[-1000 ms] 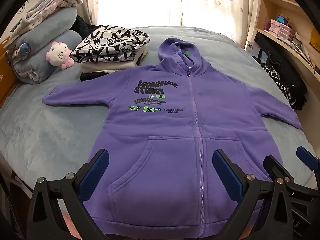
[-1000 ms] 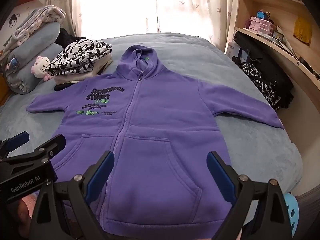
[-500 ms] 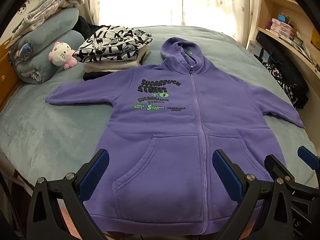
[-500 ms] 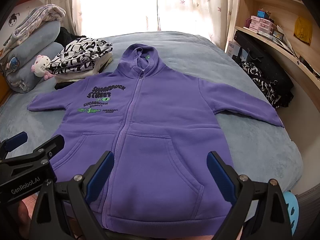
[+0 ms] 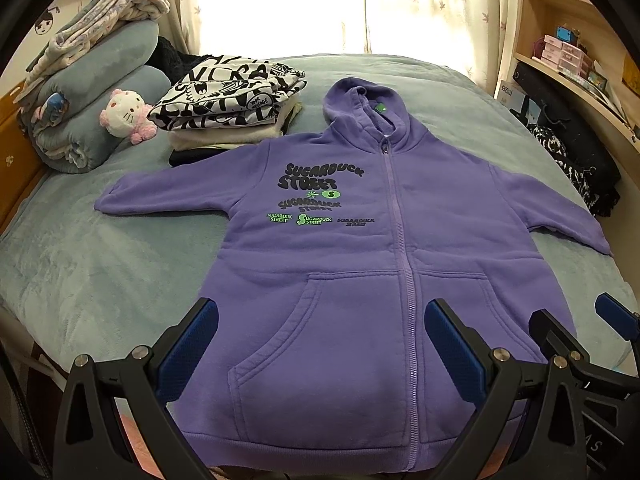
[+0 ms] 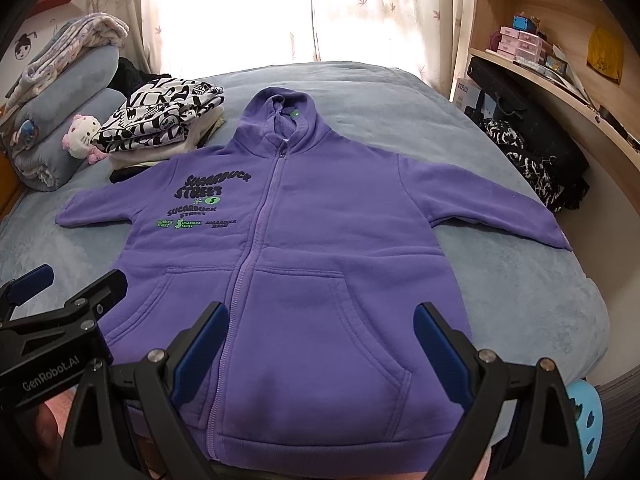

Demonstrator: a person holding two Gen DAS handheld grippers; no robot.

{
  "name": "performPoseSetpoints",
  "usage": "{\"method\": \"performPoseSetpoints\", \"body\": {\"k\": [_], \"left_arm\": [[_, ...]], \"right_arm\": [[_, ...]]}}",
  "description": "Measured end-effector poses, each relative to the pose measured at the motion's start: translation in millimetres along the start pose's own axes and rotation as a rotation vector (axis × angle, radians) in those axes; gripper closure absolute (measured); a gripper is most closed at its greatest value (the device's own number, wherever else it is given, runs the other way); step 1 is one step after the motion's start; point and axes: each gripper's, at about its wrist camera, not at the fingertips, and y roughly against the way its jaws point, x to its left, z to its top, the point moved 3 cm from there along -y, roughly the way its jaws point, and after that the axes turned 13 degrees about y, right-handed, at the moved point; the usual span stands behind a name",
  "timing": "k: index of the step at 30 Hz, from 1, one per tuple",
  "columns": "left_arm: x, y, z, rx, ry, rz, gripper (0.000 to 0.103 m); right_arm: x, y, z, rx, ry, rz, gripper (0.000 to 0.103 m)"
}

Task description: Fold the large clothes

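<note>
The purple hoodie (image 5: 384, 264) lies flat and face up on the bed (image 5: 100, 264), zipped, sleeves spread to either side, hood pointing away from both claws. Its hem sits just under and ahead of the left claw (image 5: 320, 344), whose blue pads are spread wide with nothing between them. The right claw (image 6: 320, 344) is equally wide apart and empty, hovering over the pocket on its own side of the zip.

Nothing is folded yet, so the step in hand looks like the first fold, probably a sleeve brought across the chest. To do it well, each claw should travel out to the sleeve on its own side, far ahead and outward from where it hangs now, and pinch near the cuff through both layers of fleece. Lift only enough to clear the body, then lay the sleeve straight across so the side edge makes a clean line. Thick fleece tends to bunch, so a slow drag helps. The pile of folded clothes (image 5: 228, 108), ahead and left of the left claw, touches the left sleeve; keep clear of it.
</note>
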Motion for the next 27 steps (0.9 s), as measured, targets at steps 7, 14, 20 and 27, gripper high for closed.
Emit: {"method": "performPoseSetpoints", "body": {"k": [7, 14, 20, 27], "left_arm": [[2.7, 0.4, -0.1, 0.004, -0.001, 0.003, 0.001], [2.5, -0.2, 0.1, 0.003, -0.001, 0.004, 0.001], [3.7, -0.5, 0.4, 0.005, -0.004, 0.006, 0.001], [7.6, 0.1, 0.1, 0.008, -0.005, 0.008, 0.001]], "right_arm": [[0.7, -0.3, -1.6, 0.002, -0.001, -0.001, 0.009], [0.5, -0.5, -1.2, 0.001, -0.001, 0.000, 0.009], [0.7, -1.1, -1.6, 0.002, -0.001, 0.000, 0.009], [1.6, -2.1, -1.7, 0.004, -0.002, 0.000, 0.009]]}}
